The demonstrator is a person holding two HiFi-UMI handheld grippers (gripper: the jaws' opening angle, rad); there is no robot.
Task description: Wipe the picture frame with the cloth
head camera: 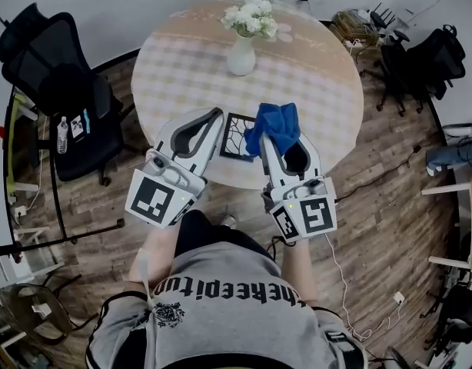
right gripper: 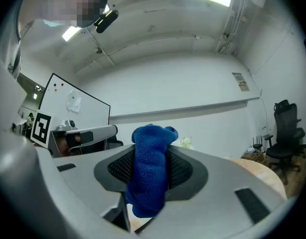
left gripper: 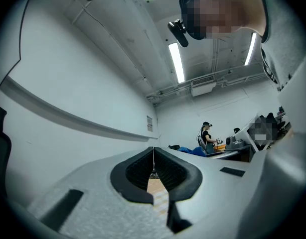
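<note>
Wood-floored office room, with a round table in a beige checked tablecloth (head camera: 182, 68) in the middle and a white vase of white flowers (head camera: 241, 54) standing at its far side. Black office chairs (head camera: 55, 83) sit off to the sides.

So the small black-rimmed picture frame with a branch drawing (head camera: 236, 137) is lying flat near the table's near edge, right between the two tools. The right gripper (right gripper: 150, 166) is clamped on the bunched-up blue terry cloth (right gripper: 149, 176), which pokes out above and below its jaws. From the head view that cloth hangs just over the frame's right edge, but I honestly can't tell if it's touching the glass.

The left gripper (left gripper: 154, 156) has its jaws pressed together with nothing in them, tip just beside the frame's left side.

My read: this is the start of the wiping step, cloth in hand, frame not visibly wiped. The next move probably calls for bringing the cloth down flat onto the frame and sweeping it across. The frame looks light, so it could skid on the tablecloth; pinning it with the left tool might help.
</note>
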